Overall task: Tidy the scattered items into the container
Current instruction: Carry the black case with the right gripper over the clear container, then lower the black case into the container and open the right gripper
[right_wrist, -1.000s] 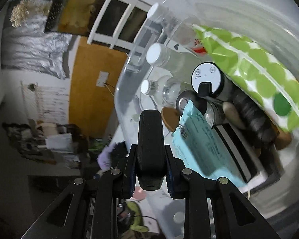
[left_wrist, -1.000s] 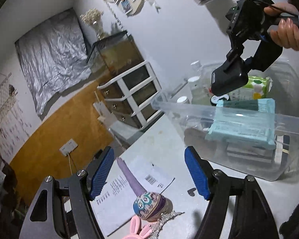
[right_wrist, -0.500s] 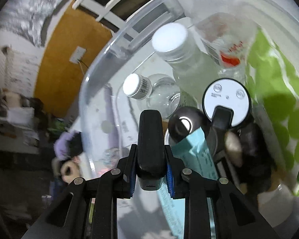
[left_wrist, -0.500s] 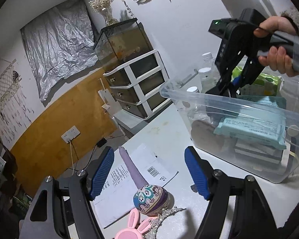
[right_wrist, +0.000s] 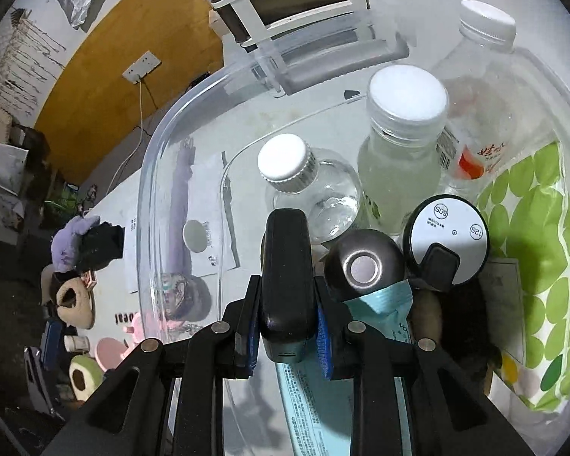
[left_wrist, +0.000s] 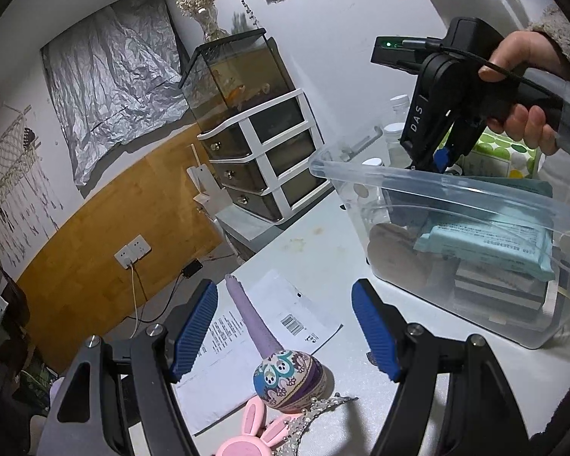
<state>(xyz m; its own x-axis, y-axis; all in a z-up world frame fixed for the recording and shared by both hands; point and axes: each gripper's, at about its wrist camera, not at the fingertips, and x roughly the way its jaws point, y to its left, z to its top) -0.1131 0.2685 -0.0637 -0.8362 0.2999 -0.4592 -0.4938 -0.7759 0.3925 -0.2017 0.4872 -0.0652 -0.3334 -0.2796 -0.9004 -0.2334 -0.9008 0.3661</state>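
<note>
My right gripper [right_wrist: 285, 315] is shut on a black oblong object [right_wrist: 285, 266] and points steeply down into the clear plastic container [right_wrist: 152, 174]. Inside stand three white-capped bottles [right_wrist: 402, 144], a dark round can [right_wrist: 364, 266], a white round lid [right_wrist: 448, 228], a teal pack [right_wrist: 315, 399] and a green-dotted pack [right_wrist: 532, 228]. My left gripper [left_wrist: 283, 287] hangs open over the table, holding nothing. Below it lie a patterned item with a purple handle [left_wrist: 288, 380], a pink bunny piece [left_wrist: 254, 429] and a silvery chain [left_wrist: 323, 406] on a paper sheet [left_wrist: 247, 334]. A hand holds the right gripper [left_wrist: 437, 155] over the container [left_wrist: 418, 182].
A white drawer unit [left_wrist: 269, 159] with a fish tank [left_wrist: 239, 76] on top stands beyond the table's far edge. Left of the container, several small items lie on the table, among them a purple plush [right_wrist: 72, 247] and an avocado-shaped piece [right_wrist: 83, 376].
The right gripper has swung across and rolled to look straight down into the container, the black object still between its pads. The left gripper has stayed open and almost still.
</note>
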